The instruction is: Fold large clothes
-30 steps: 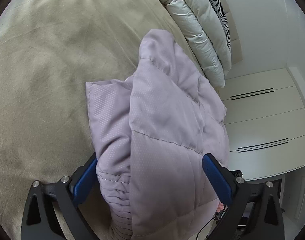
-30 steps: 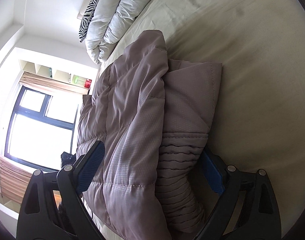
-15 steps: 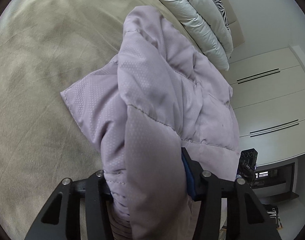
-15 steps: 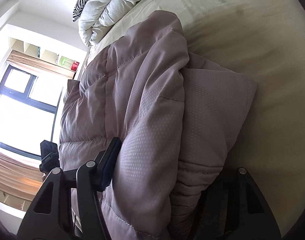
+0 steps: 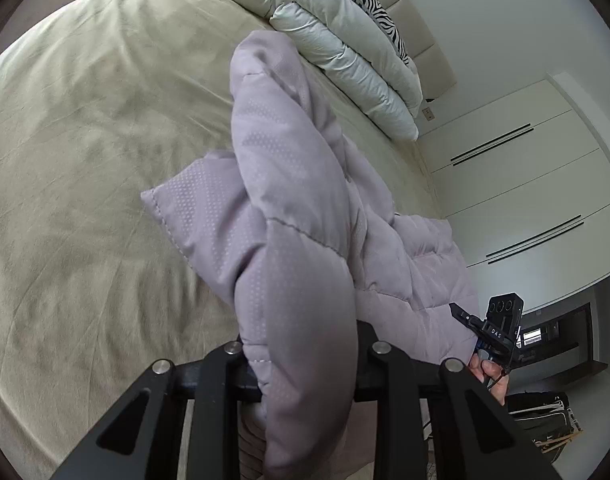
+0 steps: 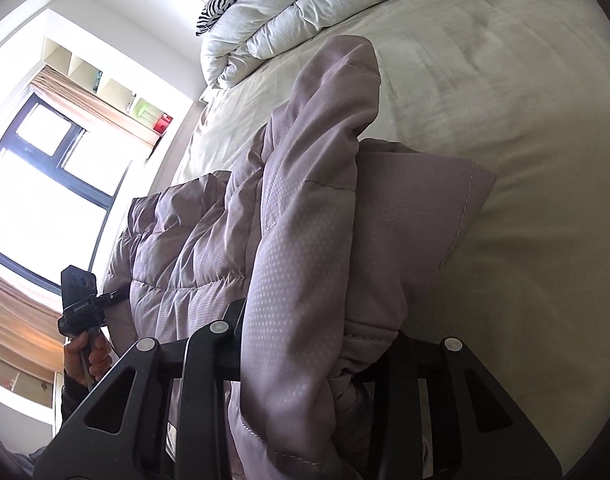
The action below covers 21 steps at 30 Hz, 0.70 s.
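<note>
**A bright bedroom around a wide bed**

A beige sheet covers the bed (image 5: 85, 152). At its head lie a folded white duvet (image 5: 337, 52) and a zebra-print pillow (image 5: 369, 4). White wardrobe doors (image 5: 517, 184) line one wall. Opposite, daylight floods a dark-framed window (image 6: 45, 184) under tan blinds, with open cubby shelves (image 6: 85, 68) above.

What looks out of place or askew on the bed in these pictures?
Nothing is spilled or damaged. The lilac padded jacket is bunched and lopsided, one sleeve sticking up, both tongs shut on it. The white duvet lies folded on the bed.
</note>
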{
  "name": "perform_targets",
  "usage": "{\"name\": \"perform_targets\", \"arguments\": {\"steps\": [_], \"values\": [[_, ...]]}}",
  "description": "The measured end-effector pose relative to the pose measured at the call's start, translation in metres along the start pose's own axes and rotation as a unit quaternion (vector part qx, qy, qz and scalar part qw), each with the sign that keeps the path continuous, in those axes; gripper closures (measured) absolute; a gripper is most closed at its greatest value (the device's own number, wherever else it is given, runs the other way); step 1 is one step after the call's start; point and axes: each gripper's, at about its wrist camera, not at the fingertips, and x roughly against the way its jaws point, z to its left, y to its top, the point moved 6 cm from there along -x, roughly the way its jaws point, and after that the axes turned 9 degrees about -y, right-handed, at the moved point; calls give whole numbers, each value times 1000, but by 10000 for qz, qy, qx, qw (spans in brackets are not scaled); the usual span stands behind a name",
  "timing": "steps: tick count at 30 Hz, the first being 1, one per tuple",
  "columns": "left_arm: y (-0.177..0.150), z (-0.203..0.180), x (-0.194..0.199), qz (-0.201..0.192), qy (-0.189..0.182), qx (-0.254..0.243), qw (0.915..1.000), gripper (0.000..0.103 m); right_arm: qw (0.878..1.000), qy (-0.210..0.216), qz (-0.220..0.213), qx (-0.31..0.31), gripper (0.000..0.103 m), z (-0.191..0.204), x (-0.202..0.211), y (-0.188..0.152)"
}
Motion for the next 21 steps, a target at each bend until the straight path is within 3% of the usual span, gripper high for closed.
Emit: {"name": "perform_targets", "arguments": {"steps": [7,13,18,21], "values": [[-62,12,46,73,-57,20,10000,74,9996,199,107,189,73,25,32,-77],[-86,53,37,152,17,354,9993,68,9995,141,283,-37,72,-2,19,-120],[-82,75,28,15,37,711,9975,50,9970,43,432,-637,44,-37,-10,-123],[-76,78,23,-45,121,783,9968,42,9942,171,344,-1002,38,-48,-14,-127]]}}
